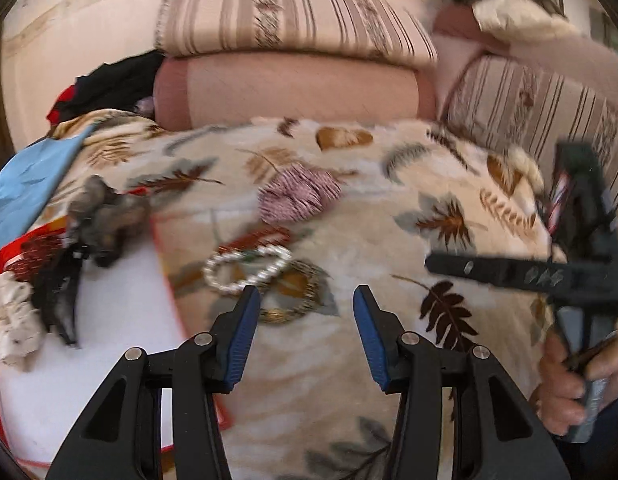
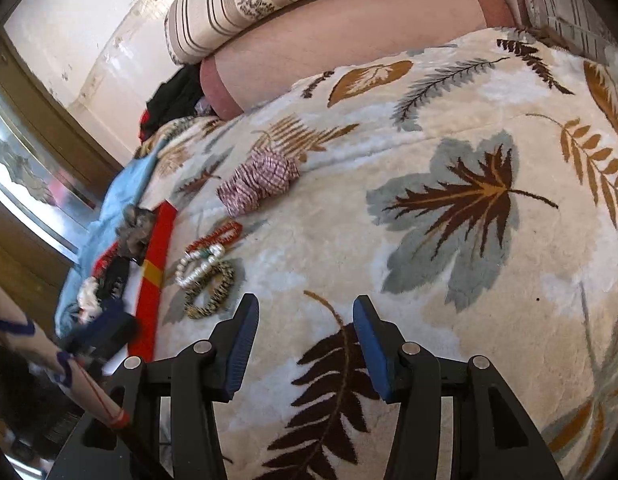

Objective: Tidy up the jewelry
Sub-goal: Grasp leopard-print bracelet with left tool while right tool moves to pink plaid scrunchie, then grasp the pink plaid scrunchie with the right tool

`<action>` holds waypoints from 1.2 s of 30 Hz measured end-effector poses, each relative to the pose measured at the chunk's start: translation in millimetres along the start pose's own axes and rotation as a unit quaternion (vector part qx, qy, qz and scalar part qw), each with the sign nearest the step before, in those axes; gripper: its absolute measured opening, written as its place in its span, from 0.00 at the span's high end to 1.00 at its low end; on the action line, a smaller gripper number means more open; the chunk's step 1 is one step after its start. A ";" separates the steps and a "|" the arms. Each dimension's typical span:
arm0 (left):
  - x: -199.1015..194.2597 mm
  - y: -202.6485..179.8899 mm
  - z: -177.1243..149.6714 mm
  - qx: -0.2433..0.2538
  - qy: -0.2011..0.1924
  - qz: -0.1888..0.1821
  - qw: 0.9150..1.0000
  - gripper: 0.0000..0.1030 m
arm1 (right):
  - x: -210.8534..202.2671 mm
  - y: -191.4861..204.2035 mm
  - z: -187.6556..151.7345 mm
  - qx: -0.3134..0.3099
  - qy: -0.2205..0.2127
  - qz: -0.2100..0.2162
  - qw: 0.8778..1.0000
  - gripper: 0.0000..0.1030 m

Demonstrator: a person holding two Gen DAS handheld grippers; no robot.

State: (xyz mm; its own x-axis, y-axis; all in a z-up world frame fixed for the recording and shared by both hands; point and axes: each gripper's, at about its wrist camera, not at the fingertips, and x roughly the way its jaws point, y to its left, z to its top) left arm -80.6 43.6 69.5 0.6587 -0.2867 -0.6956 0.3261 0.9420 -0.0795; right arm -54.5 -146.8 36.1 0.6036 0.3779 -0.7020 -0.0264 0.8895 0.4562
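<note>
1. While both grippers hang over a leaf-patterned blanket, nothing sits between either pair of jaws: the left gripper and the right gripper both stand released.
2. The jewelry lies on the blanket beside a red-edged tray.
3. A pearl bracelet is squashed into a long loop, its long axis running across the left wrist view, just beyond the left gripper's left fingertip.
4. A gold-and-dark beaded bracelet lies touching it, partly overlapped, on the near side.
5. A red beaded bracelet lies just beyond them, long axis slanting up to the right.
6. A pink striped scrunchie sits farther off.
7. In the left wrist view, a hand holds the other gripper's handle.
</note>
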 end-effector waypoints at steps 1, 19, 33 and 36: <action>6.4 -3.1 -0.2 0.000 0.008 -0.001 1.000 0.54 | -1.9 -2.1 0.8 0.003 -0.003 0.004 1.000 0.48; 58.7 -9.6 13.8 -0.032 0.052 -0.001 0.998 0.95 | -4.8 -17.3 13.2 0.037 -0.009 0.028 0.999 0.48; 5.9 38.1 39.6 -0.108 -0.019 -0.040 0.993 0.95 | 68.6 3.1 74.7 0.069 0.033 0.049 0.996 0.41; 11.5 40.3 38.0 -0.106 -0.014 -0.027 0.994 0.95 | 100.6 13.2 89.3 0.079 0.047 0.043 0.995 0.41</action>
State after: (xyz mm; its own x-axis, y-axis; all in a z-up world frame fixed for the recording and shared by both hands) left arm -34.1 71.6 85.5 0.6638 -0.3406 -0.6659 0.2141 0.9396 -0.2671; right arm 77.1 -120.1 20.4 0.5275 0.4793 -0.7014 0.0548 0.8048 0.5911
